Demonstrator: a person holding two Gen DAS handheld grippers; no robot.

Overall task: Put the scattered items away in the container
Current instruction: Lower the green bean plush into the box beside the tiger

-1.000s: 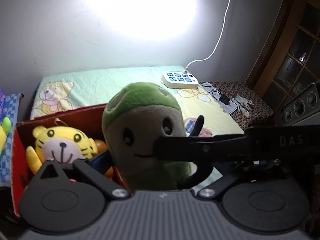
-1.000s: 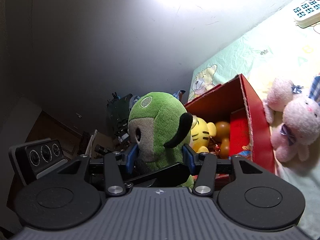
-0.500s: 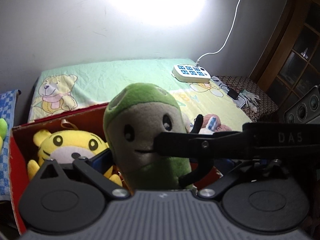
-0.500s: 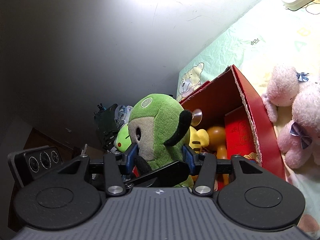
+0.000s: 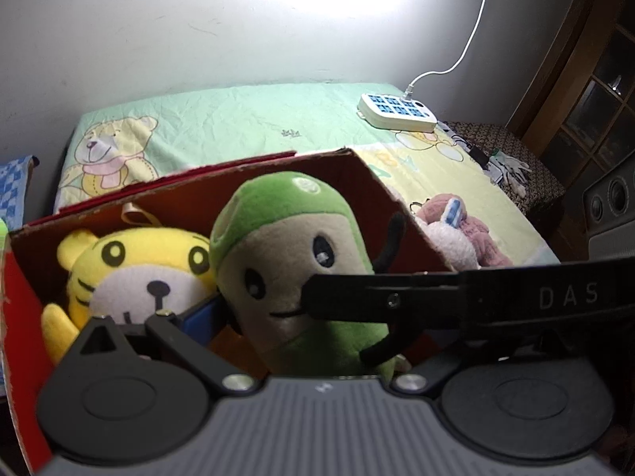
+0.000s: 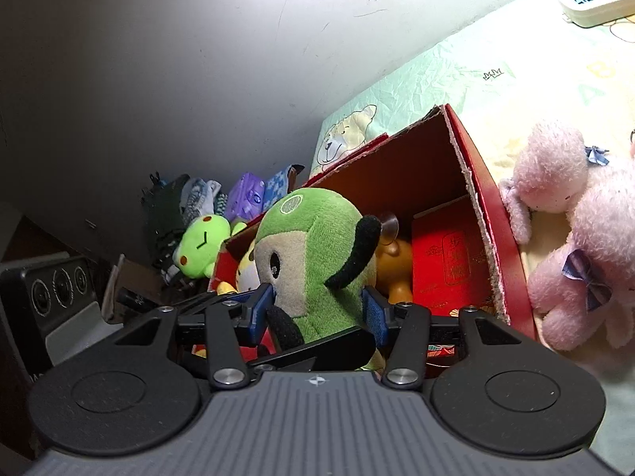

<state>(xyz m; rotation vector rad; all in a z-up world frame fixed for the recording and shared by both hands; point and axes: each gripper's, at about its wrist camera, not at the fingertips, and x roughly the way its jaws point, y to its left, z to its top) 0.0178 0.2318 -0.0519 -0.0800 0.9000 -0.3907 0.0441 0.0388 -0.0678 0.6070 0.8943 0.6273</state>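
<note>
A green and beige plush doll [image 6: 317, 261] is held over the open red cardboard box [image 6: 482, 214]. My right gripper [image 6: 317, 309] is shut on its body with blue pads [image 6: 373, 313] on both sides. The doll also shows in the left wrist view [image 5: 293, 273], where my left gripper [image 5: 309, 317] is around it too; its left finger [image 5: 198, 317] sits beside the doll and the right gripper's arm crosses in front. A yellow tiger plush [image 5: 135, 273] and an orange toy [image 6: 393, 261] lie in the box [image 5: 254, 182].
Pink plush toys [image 6: 571, 254] lie on the bed sheet right of the box, also in the left wrist view [image 5: 460, 230]. A white power strip [image 5: 397, 113] sits at the back. A green frog plush [image 6: 200, 250] and bags lie left of the box.
Both grippers have moved down and forward with the green doll, which now sits lower, inside the box opening. The box and tiger plush look closer.
</note>
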